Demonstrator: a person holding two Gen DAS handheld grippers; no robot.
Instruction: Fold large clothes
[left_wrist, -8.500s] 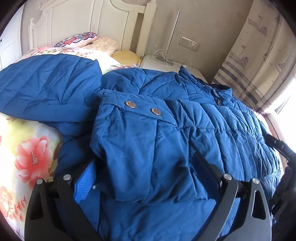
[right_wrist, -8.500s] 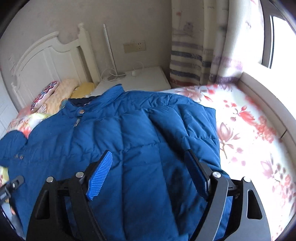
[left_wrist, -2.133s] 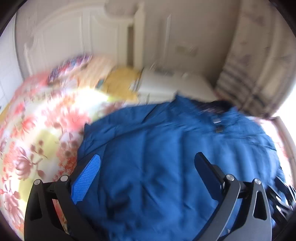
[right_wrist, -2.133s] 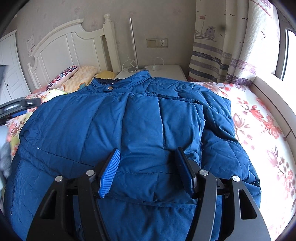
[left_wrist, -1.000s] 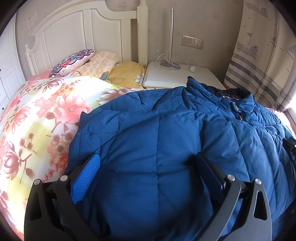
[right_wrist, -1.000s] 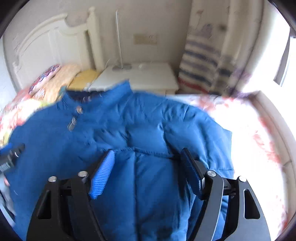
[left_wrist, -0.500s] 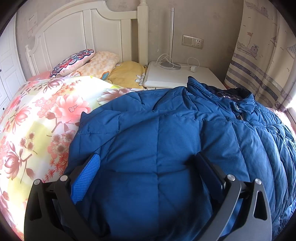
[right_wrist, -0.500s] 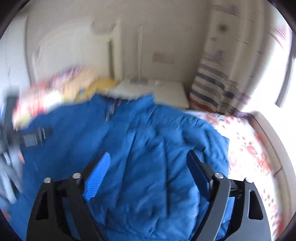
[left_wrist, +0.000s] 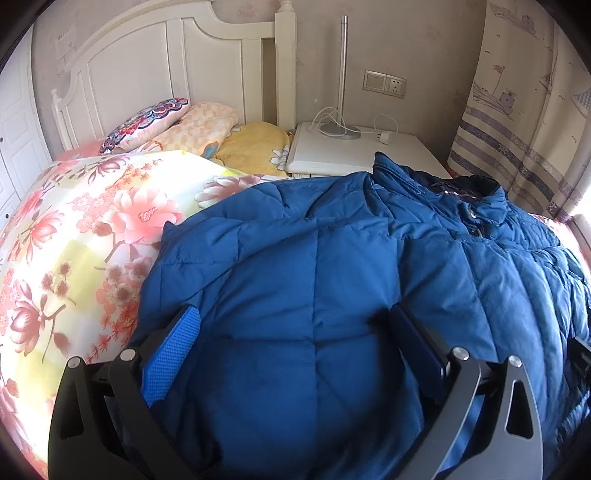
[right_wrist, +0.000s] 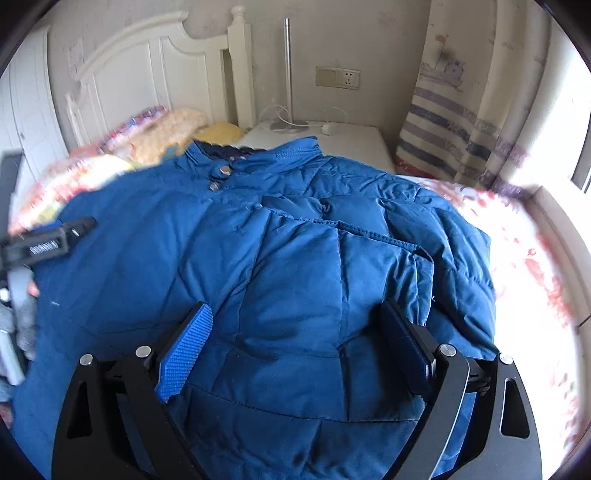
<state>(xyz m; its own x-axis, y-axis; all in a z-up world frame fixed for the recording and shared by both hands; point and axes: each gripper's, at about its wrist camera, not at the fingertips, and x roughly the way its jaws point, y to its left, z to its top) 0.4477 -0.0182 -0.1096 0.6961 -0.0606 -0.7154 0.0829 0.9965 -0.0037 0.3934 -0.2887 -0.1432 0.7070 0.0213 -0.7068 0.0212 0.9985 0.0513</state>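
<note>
A large blue quilted puffer jacket (left_wrist: 332, 280) lies on the bed, collar toward the headboard, both sleeves folded across its front. It also fills the right wrist view (right_wrist: 288, 266), where the folded sleeve's edge crosses the middle. My left gripper (left_wrist: 295, 328) is open, its fingers spread over the jacket's left part close to the fabric. My right gripper (right_wrist: 295, 325) is open over the jacket's right part. The left gripper's black body (right_wrist: 44, 240) shows at the left edge of the right wrist view.
A floral bedspread (left_wrist: 74, 240) covers the bed left of the jacket and right of it (right_wrist: 535, 266). Pillows (left_wrist: 177, 122) lie against the white headboard (left_wrist: 166, 66). A white nightstand (left_wrist: 362, 151) with a lamp pole stands behind the collar. A striped curtain (left_wrist: 524, 129) hangs at right.
The left gripper has stayed in place over the jacket. The right gripper has swung and steadied, now lower over the jacket's right part. Both stay open.
</note>
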